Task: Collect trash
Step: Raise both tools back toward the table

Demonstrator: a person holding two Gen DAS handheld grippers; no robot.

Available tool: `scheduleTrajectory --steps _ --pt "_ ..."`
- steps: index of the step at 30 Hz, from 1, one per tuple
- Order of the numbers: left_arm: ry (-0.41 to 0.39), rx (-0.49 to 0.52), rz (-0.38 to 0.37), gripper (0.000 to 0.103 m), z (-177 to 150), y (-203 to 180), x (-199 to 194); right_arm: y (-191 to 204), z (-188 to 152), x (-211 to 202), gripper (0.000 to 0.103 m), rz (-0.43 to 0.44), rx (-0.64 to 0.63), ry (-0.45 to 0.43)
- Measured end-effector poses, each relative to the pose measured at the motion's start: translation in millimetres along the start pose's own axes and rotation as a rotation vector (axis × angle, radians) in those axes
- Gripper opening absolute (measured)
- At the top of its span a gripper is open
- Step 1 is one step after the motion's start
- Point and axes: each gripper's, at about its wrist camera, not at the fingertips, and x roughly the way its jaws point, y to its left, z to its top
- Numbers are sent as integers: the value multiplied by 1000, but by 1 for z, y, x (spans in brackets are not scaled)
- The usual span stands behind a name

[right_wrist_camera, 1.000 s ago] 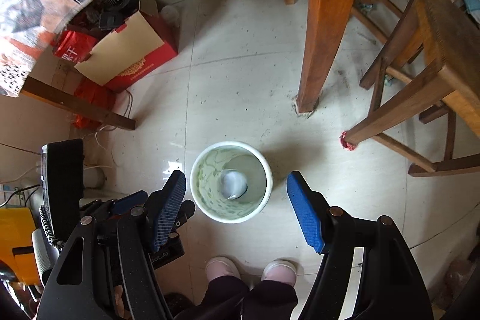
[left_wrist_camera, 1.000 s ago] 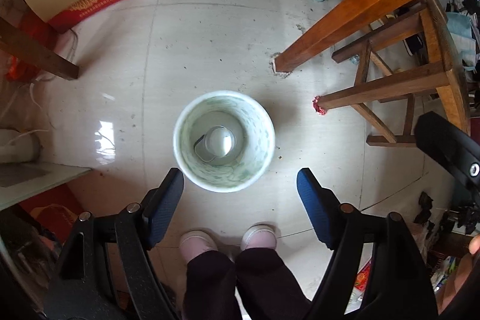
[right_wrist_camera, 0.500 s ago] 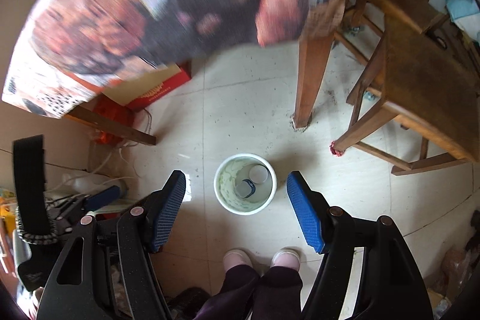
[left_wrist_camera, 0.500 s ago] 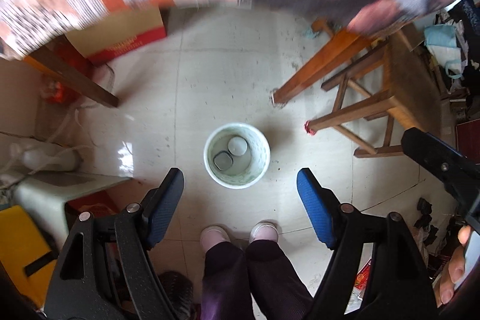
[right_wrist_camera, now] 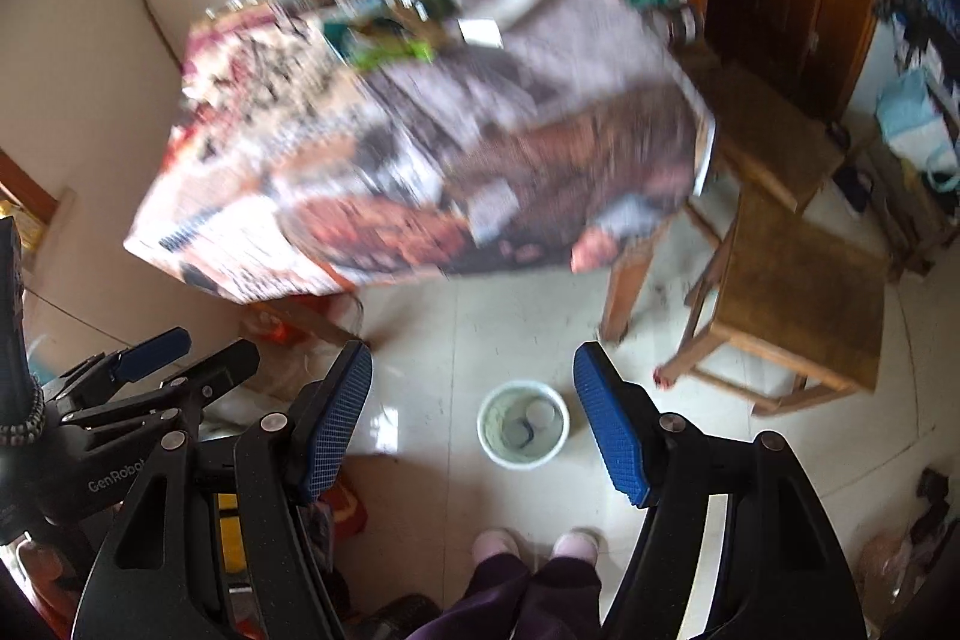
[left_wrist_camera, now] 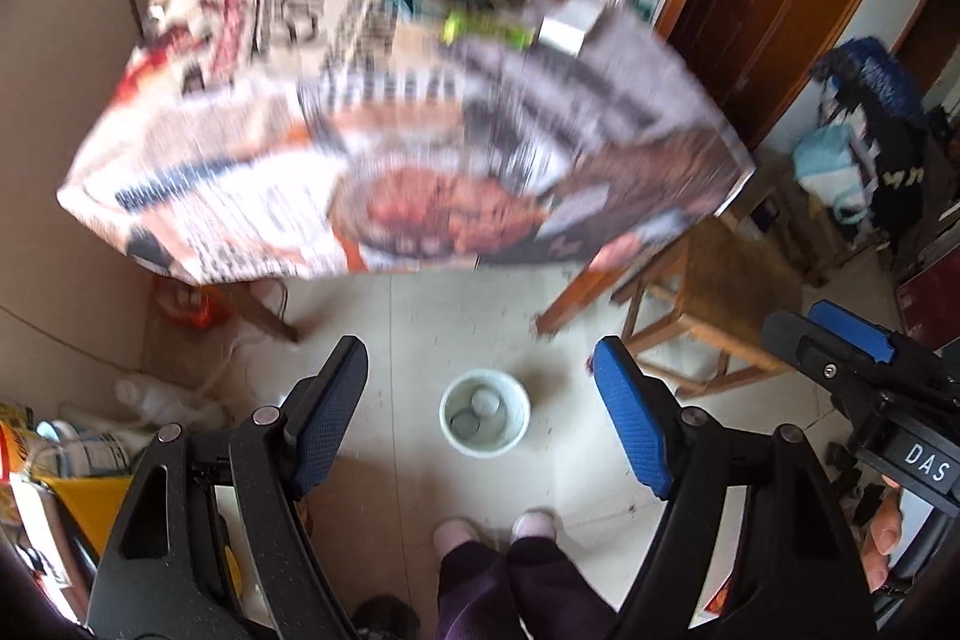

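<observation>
Over the last second both cameras have risen away from the floor, so the table [left_wrist_camera: 384, 148] with its printed cover now fills the upper view, blurred by the motion; the left gripper [left_wrist_camera: 480, 418] hangs empty, jaws spread wide; between the fingers, far below, the white bin [left_wrist_camera: 485, 421] stands on the tiles with two round pieces inside; the right gripper [right_wrist_camera: 474, 424] is likewise spread and empty; the drop looks finished, and the next piece of trash probably lies on the table.
</observation>
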Motion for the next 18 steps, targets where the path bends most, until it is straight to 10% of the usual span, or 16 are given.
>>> scheduleTrajectory --steps 18 --pt "-335 90 -52 78 44 3 -162 54 38 -142 74 -42 4 -401"
